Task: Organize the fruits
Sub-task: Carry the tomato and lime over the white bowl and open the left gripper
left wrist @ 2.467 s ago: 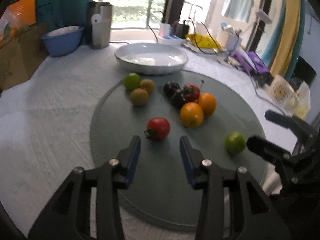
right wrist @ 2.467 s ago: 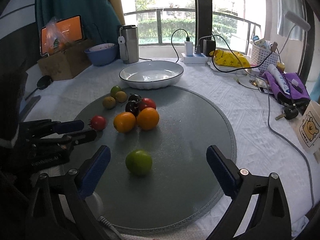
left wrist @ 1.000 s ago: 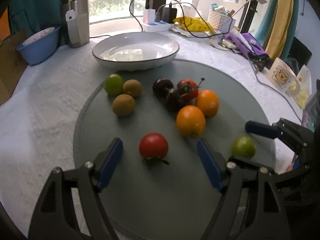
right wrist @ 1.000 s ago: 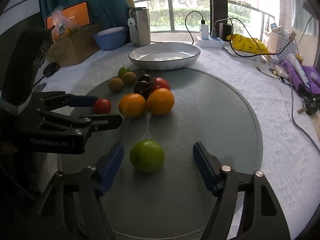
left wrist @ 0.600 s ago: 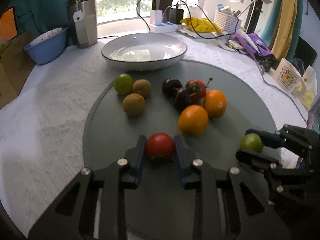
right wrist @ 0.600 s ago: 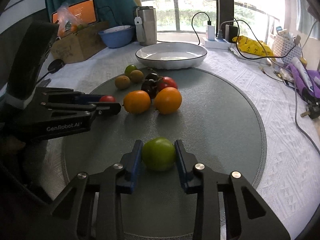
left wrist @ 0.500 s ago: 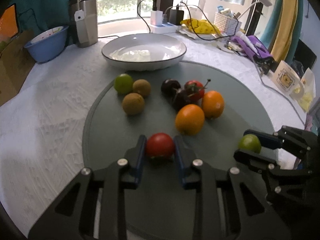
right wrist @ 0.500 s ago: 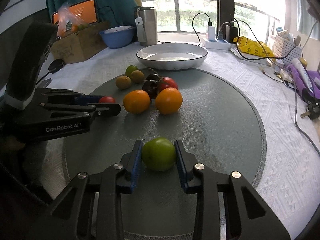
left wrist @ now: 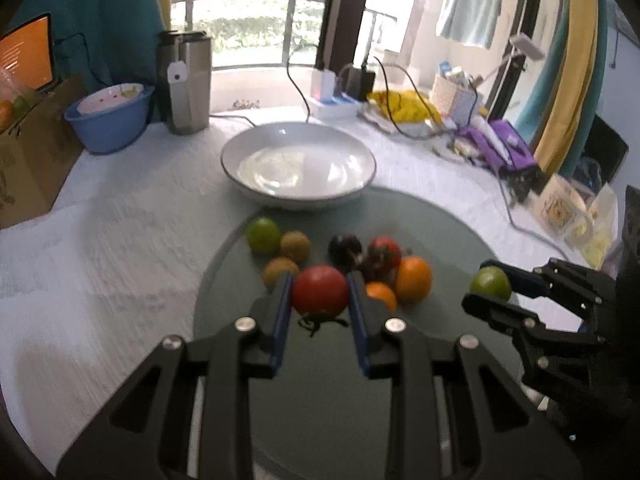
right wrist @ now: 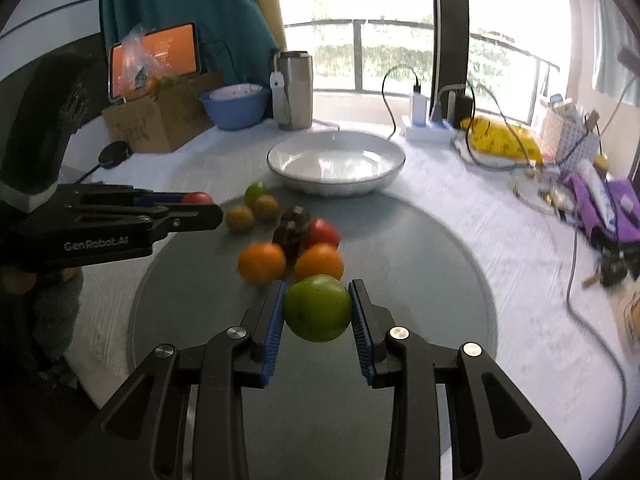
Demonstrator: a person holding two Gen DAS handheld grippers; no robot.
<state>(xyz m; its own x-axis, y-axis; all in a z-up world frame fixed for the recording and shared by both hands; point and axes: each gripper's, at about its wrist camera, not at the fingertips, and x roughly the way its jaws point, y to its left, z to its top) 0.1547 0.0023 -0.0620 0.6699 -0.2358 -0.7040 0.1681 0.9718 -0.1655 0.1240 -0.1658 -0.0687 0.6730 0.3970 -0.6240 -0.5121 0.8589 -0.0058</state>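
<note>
My left gripper [left wrist: 319, 312] is shut on a red tomato [left wrist: 319, 290] and holds it above the round grey mat [left wrist: 440, 224]. My right gripper [right wrist: 317, 316] is shut on a green tomato [right wrist: 317, 307], also lifted above the mat [right wrist: 420, 264]. In the left wrist view the right gripper with the green tomato [left wrist: 490, 283] is at the right. On the mat lie two oranges [right wrist: 262, 262], a red tomato [right wrist: 323, 232], dark fruit [right wrist: 292, 228], two brown kiwis [right wrist: 240, 218] and a lime [right wrist: 255, 192]. An empty white bowl [right wrist: 336, 168] stands just beyond the mat.
Behind the bowl stand a steel tumbler [right wrist: 294, 90], a blue bowl [right wrist: 234, 106] and a cardboard box [right wrist: 160, 118]. A power strip with cables [right wrist: 426, 130], a yellow bag [right wrist: 500, 140] and purple items [right wrist: 604, 200] lie at the back right.
Both grippers closed on their fruit, the left on the red tomato and the right on the green tomato, and both have lifted them off the mat toward the bowl.
</note>
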